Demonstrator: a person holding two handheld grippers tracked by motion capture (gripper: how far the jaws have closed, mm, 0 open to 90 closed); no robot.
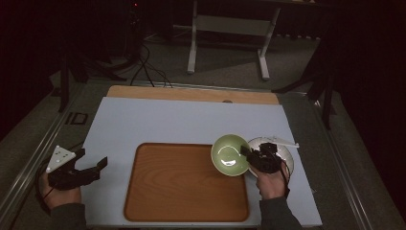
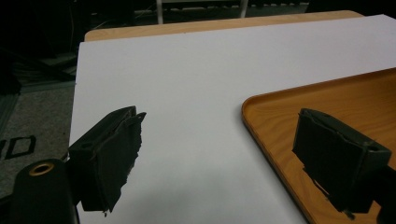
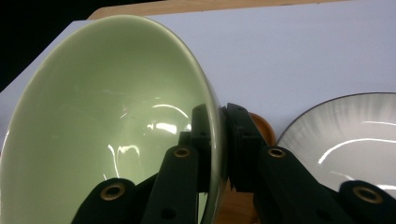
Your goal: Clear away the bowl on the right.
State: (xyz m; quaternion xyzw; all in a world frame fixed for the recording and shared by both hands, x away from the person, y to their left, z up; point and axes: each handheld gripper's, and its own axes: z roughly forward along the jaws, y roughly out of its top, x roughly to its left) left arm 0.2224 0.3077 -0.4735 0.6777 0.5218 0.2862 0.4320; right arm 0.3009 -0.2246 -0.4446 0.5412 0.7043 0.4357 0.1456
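A pale green bowl (image 1: 230, 154) hangs tilted above the right edge of the wooden tray (image 1: 182, 184). My right gripper (image 1: 249, 154) is shut on the bowl's rim; in the right gripper view the green bowl (image 3: 102, 121) has its wall pinched between the two black jaws of the right gripper (image 3: 219, 140). Behind that hand lies a white plate (image 1: 277, 155) with a dark rim, and the white plate (image 3: 345, 140) also sits to the right in the right gripper view. My left gripper (image 1: 93, 160) rests open at the table's left edge, the left gripper (image 2: 217, 149) holding nothing over the white mat.
A white mat (image 1: 191, 120) covers the tabletop, with a bare wooden strip (image 1: 191, 93) along the far edge. A white utensil (image 1: 282, 142) lies on the plate's far rim. A table frame (image 1: 230, 28) stands on the floor beyond.
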